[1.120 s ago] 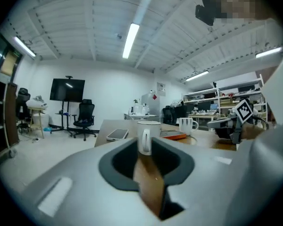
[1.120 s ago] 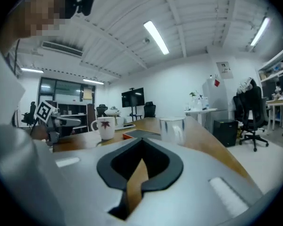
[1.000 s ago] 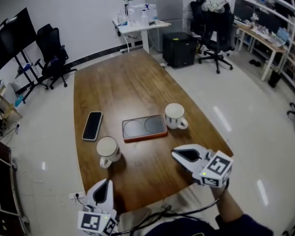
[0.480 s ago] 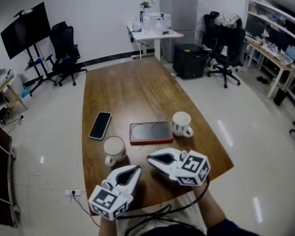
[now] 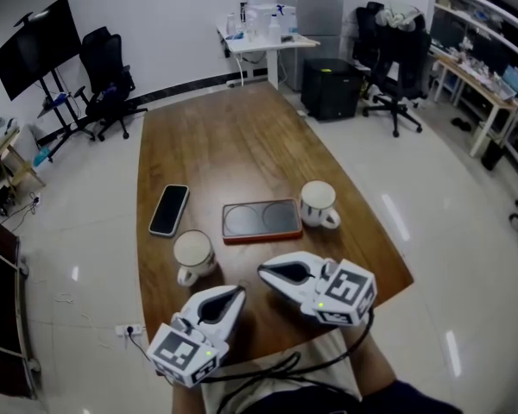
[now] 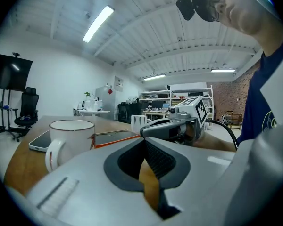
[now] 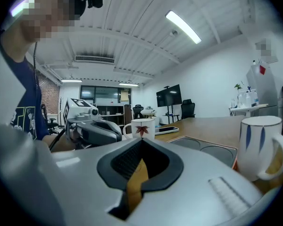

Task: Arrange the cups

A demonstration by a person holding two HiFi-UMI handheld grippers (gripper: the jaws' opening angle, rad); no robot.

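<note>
Though left cup (image 5: 192,254) looks plain overhead | right gripper view: leaf print

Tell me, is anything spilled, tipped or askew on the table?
Nothing stands out: the left cup and right cup stand upright beside the empty tray, the phone lies flat, and no spill shows on the table.

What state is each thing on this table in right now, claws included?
Left claw: shut, holding nothing.
Right claw: shut, holding nothing.
Left cup: upright on the table, off the tray.
Right cup: upright on the table, beside the tray.
Tray: flat, both round hollows bare.
Phone: lying flat, screen dark.
</note>
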